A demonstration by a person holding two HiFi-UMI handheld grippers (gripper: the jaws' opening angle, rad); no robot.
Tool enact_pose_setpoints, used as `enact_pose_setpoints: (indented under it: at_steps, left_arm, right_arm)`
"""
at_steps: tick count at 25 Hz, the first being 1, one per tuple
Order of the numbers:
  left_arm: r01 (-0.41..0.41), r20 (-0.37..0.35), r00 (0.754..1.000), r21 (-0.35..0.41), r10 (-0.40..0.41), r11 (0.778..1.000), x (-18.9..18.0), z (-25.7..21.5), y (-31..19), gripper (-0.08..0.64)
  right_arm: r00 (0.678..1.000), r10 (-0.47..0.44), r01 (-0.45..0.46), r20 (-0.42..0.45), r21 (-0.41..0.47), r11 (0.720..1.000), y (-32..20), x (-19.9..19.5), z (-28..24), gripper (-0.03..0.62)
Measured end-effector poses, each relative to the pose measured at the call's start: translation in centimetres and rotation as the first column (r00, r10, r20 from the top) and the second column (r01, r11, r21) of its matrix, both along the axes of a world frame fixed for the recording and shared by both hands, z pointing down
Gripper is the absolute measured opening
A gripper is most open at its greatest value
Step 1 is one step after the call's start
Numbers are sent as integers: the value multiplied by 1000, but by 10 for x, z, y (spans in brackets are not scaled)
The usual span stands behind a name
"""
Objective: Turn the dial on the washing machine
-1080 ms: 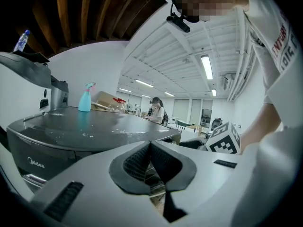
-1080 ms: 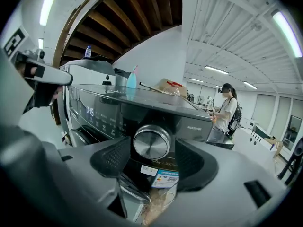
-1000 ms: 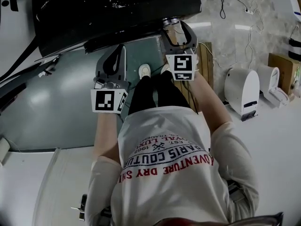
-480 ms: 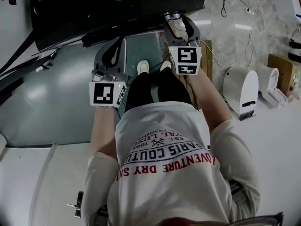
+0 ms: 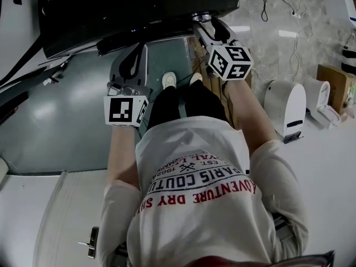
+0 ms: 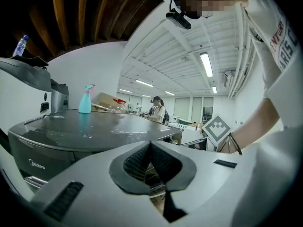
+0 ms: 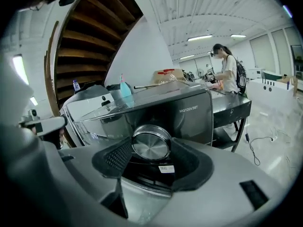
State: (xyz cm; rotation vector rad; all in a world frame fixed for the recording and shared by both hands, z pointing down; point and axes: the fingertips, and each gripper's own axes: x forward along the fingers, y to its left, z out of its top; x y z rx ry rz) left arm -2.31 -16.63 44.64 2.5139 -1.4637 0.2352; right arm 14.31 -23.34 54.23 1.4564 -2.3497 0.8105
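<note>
The dial (image 7: 151,144) is a round, brushed-metal knob that stands proud of the dark front panel of the washing machine (image 7: 191,111), toward the panel's right end. The right tool (image 7: 151,151) has it squarely between its jaws. They stand wide, with one ribbed pad on either side of the rim, and from here the pads look pressed onto the rim rather than clear of it.

To do the turn well, I'd say the tool should roll about the dial's own axis. That means a twist of the wrist, not a sideways swing of the arm, which would drag the pads off the rim. The metal looks smooth, so slipping is the likely fault. A firm, even squeeze on opposite points of the rim should hold, with no pull outward. Short, steady turns would let each step of the dial settle. Any markings around the dial are too small for me to read.

The left tool (image 6: 150,148) has its pads closed together with nothing between them. It hangs in front of the machine, off to the left of the right tool and apart from the dial. It has no part in this step and is best left there.
</note>
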Motion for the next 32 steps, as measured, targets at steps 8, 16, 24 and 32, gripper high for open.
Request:
enact_pose_setpoints:
  at_steps: [8,16,24,32]
  left_arm:
    - [10,-6,1000,-6,-10,1000,1,3,5,17]
    - [38,10,999,-13,-38,999,-13,7,4,17]
    - [55,0,998,-16,-55,998,-18,9,0,17]
    - [30,20,999,-4,-30,1000,-16,7,-1,17]
  right_arm:
    - [992,-52,59,-116,57,997,8,-4,1,282]
    - [884,-50,161,-466,202,966,10,-14,-6,288]
    - [895,-16,99,-446,163,982,2,-12,0,284]
    - [984,7,2,-176,48,999,1,-4,6,282]
